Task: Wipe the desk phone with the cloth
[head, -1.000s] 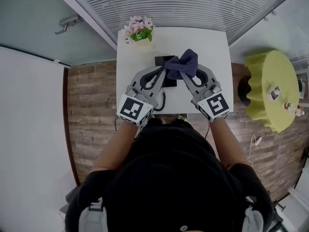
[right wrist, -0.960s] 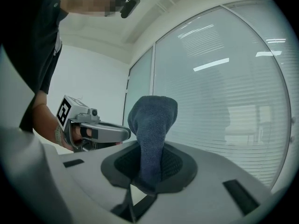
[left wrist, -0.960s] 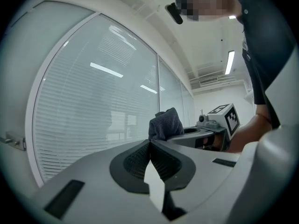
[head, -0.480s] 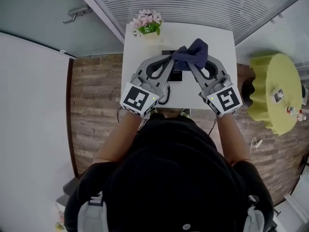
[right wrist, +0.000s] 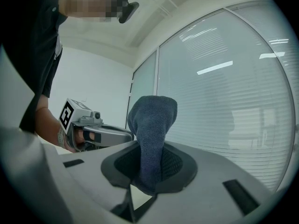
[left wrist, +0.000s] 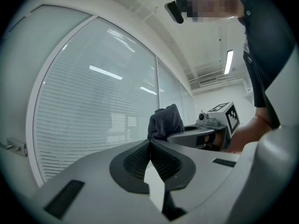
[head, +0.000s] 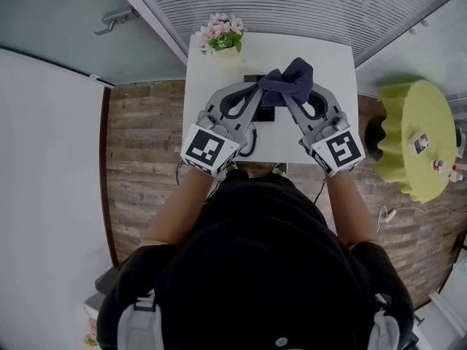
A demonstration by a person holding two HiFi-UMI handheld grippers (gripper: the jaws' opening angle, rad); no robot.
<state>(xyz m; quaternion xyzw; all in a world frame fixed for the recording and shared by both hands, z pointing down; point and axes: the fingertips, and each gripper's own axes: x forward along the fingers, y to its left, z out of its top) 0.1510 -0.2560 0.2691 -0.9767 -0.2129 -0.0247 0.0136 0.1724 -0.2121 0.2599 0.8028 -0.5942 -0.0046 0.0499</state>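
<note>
Seen from above, the left forearm [head: 177, 211] and right forearm [head: 349, 211] reach out bare toward 12 o'clock. The left claw [head: 257, 92] is angled to about 1 o'clock and the right claw [head: 286, 93] to about 11, so their tips close in a V. The left claw's jaws are pressed together with nothing seen between the pads, while the right claw's jaws clamp a fold of the dark blue cloth [head: 290, 79], which stands up past its tips.

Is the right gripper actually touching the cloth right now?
Touching. In the right gripper view, the right gripper has the cloth pinched between its fingers, with the bunched end standing up past them.
</note>
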